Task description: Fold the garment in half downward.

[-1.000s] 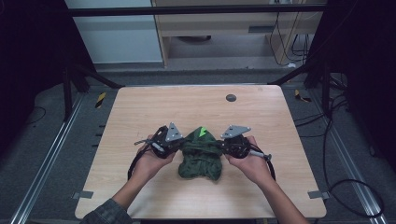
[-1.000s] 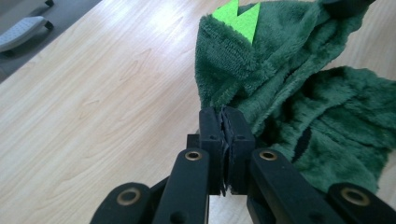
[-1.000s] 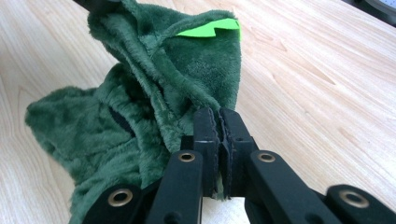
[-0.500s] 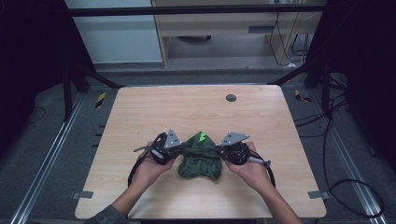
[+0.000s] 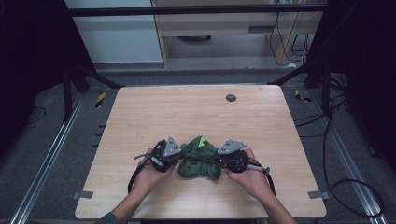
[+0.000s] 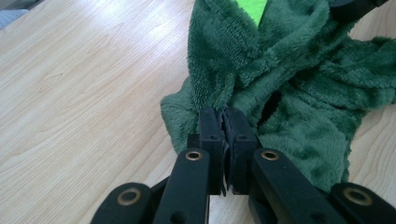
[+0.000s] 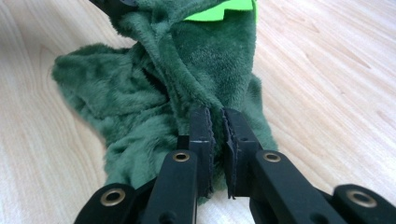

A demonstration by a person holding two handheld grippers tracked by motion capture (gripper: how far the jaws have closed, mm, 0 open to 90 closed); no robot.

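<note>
Green fleece garment (image 5: pixel 201 161) bunched near the front of the table (image 5: pixel 140 112), pinched from both sides.

Left gripper (image 6: pixel 223 122) has its jaws nearly together on a thin fold at the garment's edge; right gripper (image 7: pixel 215 122) clamps an edge too, with a slim gap between its jaws. Both bites look shallow, so I judge a sideways pull could slide the plush pile free, or stretch the seam beside the dark slit. A bright green patch (image 5: pixel 201 142) sits at the far side. Pale wood grain is smooth and offers little friction, so the heap may drag. A dark round disc (image 5: pixel 230 98) lies well apart; cables (image 5: pixel 336 140) trail over grey floor, and a cabinet stands behind.
</note>
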